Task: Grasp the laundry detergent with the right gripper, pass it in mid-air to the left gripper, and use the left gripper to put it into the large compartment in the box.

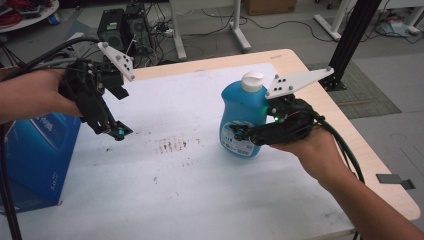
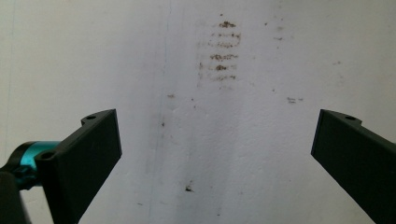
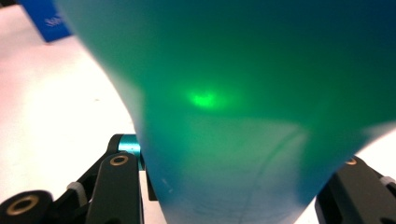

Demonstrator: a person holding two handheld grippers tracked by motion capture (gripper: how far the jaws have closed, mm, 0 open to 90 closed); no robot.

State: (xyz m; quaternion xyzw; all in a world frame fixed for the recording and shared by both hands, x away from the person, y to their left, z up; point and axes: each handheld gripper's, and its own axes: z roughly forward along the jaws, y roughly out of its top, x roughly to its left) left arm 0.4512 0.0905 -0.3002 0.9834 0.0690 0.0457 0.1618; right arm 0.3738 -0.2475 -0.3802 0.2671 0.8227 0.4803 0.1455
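At the far left of the worktop, a blue box is standing upright near the edge, untouched. Just above and beside it, the left claw is hovering over the white surface with its jaws spread wide and nothing between them; in the left gripper view it is looking straight down on bare sheet and a patch of dark smudges. It is standing well apart from the bottle and, by my judgement, is taking no part in the step.

Further right, the blue bottle with its white cap is standing upright on the worktop, right of centre. The right claw is coming at it from the right side, with its jaws clenched around the lower body. In the right gripper view the bottle is filling the gap between the jaws, touching both.

The step in hand appears to be gripping the bottle for a lift or a move. To do it well:
- keep the jaws level and square across the body;
- hold low on the body, since the smooth curved plastic may slip or twist;
- lift straight up before travelling, so the base is not dragging.
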